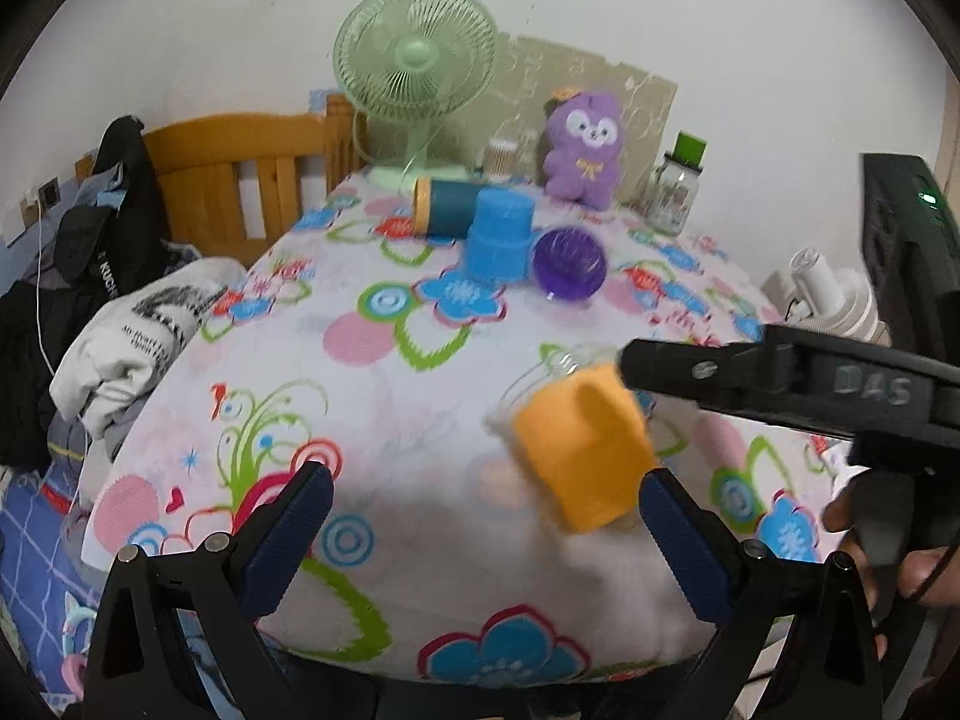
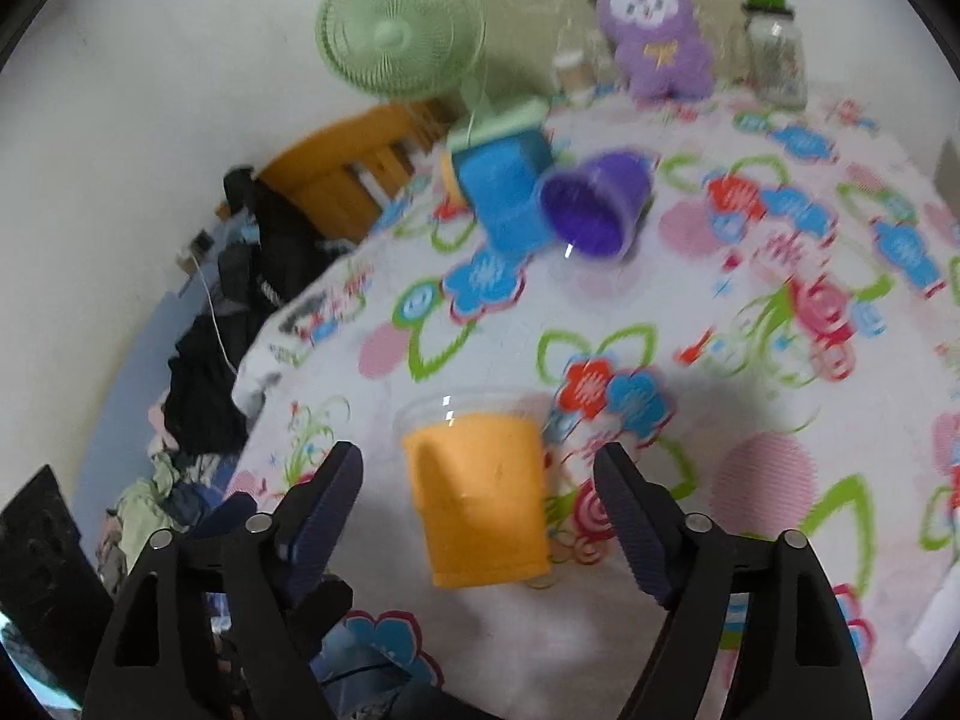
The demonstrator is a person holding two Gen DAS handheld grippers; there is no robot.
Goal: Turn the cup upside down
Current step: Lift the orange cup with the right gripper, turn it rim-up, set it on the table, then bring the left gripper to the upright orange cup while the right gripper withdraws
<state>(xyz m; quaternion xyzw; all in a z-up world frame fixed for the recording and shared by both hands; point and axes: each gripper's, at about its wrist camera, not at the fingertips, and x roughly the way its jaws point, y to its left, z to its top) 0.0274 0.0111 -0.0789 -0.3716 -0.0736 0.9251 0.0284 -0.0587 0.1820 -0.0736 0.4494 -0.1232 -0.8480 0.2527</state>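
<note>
Right tool (image 2: 480, 480) jaws wide, straddling orange-sleeved cup (image 2: 480, 498), no contact visible. Cup on bench (image 2: 600, 648), clear rim pointing away from tool; tilted or lying down, blur hides which. Left tool (image 1: 486, 510) also wide, holding nothing, cup just ahead-right. Step: pre-grasp, probably. Next: close on sleeve, lift, roll wrist over, set rim down.

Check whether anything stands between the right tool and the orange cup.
Nothing visible does. The cup sits between the open fingers of the right tool, untouched, on the tablecloth. The blue cup and purple cup lie beyond.
</note>
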